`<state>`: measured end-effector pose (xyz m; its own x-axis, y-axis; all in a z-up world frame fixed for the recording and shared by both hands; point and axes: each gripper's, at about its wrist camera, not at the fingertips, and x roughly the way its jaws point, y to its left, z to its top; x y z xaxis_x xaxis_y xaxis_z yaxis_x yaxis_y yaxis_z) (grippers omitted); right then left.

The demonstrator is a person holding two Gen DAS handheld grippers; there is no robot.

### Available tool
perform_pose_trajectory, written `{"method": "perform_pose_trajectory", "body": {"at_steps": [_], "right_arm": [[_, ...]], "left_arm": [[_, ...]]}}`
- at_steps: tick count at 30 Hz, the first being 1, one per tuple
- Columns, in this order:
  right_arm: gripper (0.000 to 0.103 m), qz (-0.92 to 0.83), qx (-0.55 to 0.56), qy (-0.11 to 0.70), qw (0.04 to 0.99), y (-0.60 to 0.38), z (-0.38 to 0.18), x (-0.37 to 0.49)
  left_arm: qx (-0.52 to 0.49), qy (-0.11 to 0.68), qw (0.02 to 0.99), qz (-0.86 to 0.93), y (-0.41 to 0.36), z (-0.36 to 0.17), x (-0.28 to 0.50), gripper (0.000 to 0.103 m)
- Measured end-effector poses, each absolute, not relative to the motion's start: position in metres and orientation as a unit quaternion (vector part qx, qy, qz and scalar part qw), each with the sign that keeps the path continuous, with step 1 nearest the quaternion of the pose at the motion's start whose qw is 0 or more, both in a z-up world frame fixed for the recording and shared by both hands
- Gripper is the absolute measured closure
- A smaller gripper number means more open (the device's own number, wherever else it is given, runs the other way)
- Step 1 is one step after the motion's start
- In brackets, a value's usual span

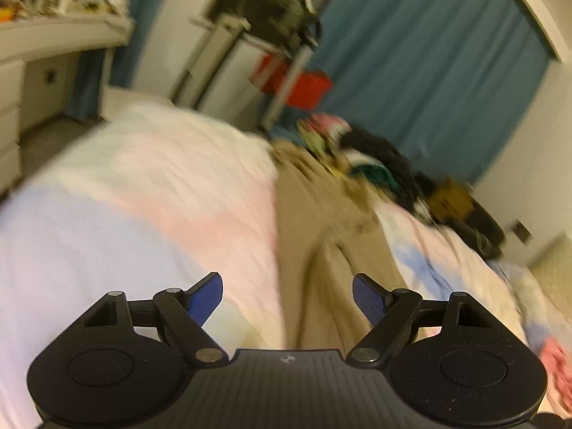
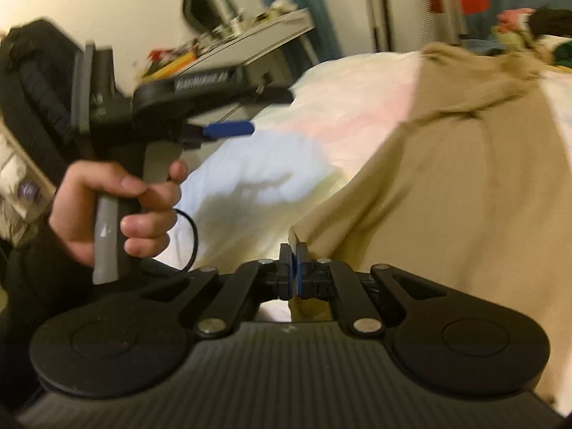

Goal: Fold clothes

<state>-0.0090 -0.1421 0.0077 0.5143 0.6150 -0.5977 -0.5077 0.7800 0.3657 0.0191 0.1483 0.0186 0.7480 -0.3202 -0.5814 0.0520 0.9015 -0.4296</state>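
Pinched tight in the right gripper point(image 2: 296, 268) is a corner of the tan garment point(image 2: 447, 186), which spreads away from that corner across the pastel bedspread point(image 2: 271, 164), its long axis running toward the far clothes pile point(image 1: 361, 157). Left gripper point(image 1: 287, 298) hovers beside the garment's near edge, jaws wide, holding nothing. It looks placed to take the neighbouring edge, though blur hides detail.

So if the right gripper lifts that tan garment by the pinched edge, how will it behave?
Probably floppy: the tan garment already drapes in soft folds over the bedding. Likely light, since the right gripper holds it by one thin edge. It should sag and trail without the open left gripper.
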Motion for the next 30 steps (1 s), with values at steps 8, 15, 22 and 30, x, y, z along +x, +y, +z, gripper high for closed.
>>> {"method": "perform_pose_trajectory", "body": {"at_steps": [8, 15, 22, 30], "right_arm": [[0.098, 0.266, 0.116, 0.416, 0.862, -0.198, -0.017, -0.027], [0.095, 0.238, 0.198, 0.442, 0.842, -0.234, -0.013, -0.023], [0.026, 0.129, 0.259, 0.433, 0.854, -0.275, -0.016, 0.012], [0.028, 0.033, 0.346, 0.495, 0.797, -0.304, -0.090, 0.054]], "left_arm": [[-0.181, 0.430, 0.870, -0.160, 0.104, -0.013, 0.028, 0.021], [-0.215, 0.505, 0.818, -0.171, 0.097, -0.048, 0.043, 0.024], [-0.250, 0.556, 0.770, -0.188, 0.084, -0.078, 0.056, 0.034], [-0.250, 0.576, 0.751, -0.203, 0.078, -0.083, 0.048, 0.078]]}}
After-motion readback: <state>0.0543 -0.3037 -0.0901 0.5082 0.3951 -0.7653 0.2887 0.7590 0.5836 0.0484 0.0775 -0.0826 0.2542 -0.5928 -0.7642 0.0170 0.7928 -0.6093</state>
